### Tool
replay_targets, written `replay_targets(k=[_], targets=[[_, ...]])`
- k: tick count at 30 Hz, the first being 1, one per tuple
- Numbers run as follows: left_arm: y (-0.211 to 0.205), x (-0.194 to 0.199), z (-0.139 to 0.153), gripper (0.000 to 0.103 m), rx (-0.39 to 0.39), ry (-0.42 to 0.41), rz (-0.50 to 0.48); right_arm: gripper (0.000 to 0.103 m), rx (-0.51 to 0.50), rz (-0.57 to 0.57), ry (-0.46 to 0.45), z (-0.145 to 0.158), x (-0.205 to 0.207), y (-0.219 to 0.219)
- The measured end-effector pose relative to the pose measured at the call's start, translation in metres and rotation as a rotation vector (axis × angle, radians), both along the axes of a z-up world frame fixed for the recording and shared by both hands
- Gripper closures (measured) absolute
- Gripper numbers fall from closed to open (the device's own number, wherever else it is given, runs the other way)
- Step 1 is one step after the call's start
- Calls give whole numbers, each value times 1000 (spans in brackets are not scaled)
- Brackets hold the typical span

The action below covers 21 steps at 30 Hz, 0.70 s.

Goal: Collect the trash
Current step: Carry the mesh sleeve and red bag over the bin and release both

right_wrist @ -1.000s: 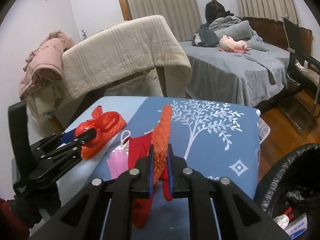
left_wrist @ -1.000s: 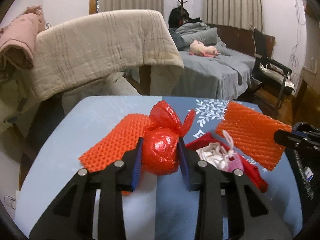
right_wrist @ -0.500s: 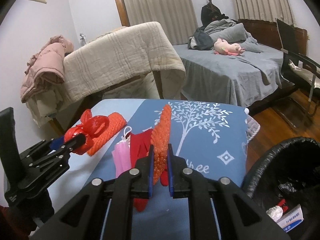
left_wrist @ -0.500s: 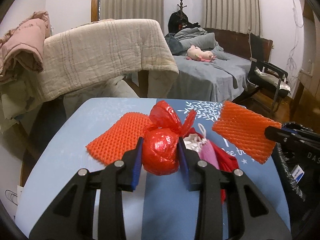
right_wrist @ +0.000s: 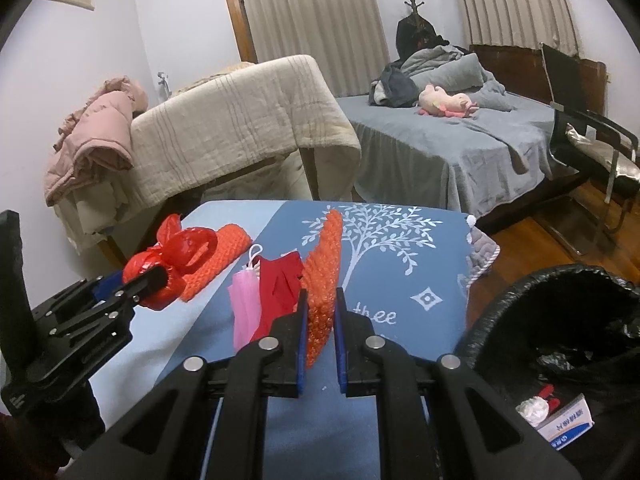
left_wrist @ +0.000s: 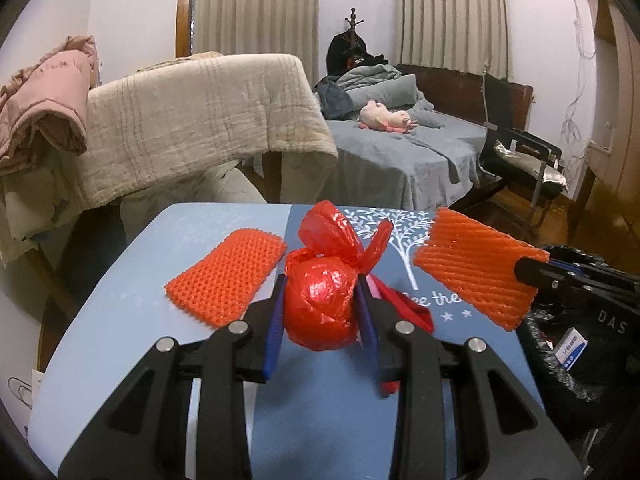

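1. While both grippers are hanging over the blue tree-print tablecloth (left_wrist: pixel 132 300), the left gripper (left_wrist: pixel 320 304) is squeezing a knotted red plastic bag (left_wrist: pixel 320 308) between its blue pads, the jaws standing only partly apart around the bundle.
2. The bag's tied ears are sticking up above the fingertips, and the bundle is sitting clear of the cloth.
3. The right gripper (right_wrist: pixel 319 316) is pinching an orange foam fruit net (right_wrist: pixel 322 276), its jaws standing almost together on the net's lower edge.
4. In the right wrist view that net is standing edge-on and upright; in the left wrist view it is showing its broad ribbed face (left_wrist: pixel 476 268), raised off the table at the right.
5. A second orange foam net (left_wrist: pixel 228 276) is lying flat on the cloth, left of the held bag.
6. A red wrapper (right_wrist: pixel 278 288) and a pink face mask (right_wrist: pixel 244 308) are lying together on the cloth between the two grippers.
7. A bin lined with a black bag (right_wrist: pixel 500 316) is standing just beside the table's right edge, with a small blue-and-white box (right_wrist: pixel 570 428) and crumpled scraps lying inside.
8. A beige blanket (left_wrist: pixel 200 120) is hanging over furniture beyond the table.
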<state>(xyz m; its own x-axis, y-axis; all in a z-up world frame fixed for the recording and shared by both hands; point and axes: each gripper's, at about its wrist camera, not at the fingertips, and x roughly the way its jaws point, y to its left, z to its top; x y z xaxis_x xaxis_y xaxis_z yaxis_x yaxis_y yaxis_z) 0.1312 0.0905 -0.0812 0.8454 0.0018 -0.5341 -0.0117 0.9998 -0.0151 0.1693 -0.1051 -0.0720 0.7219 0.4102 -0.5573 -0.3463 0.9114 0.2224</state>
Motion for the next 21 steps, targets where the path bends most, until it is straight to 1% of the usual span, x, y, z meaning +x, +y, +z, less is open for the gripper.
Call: replay_targets(k=[21], targets=[[-50,-30,32,71,2,-63,-66,91,17,-54,-64,27,-45,-43]])
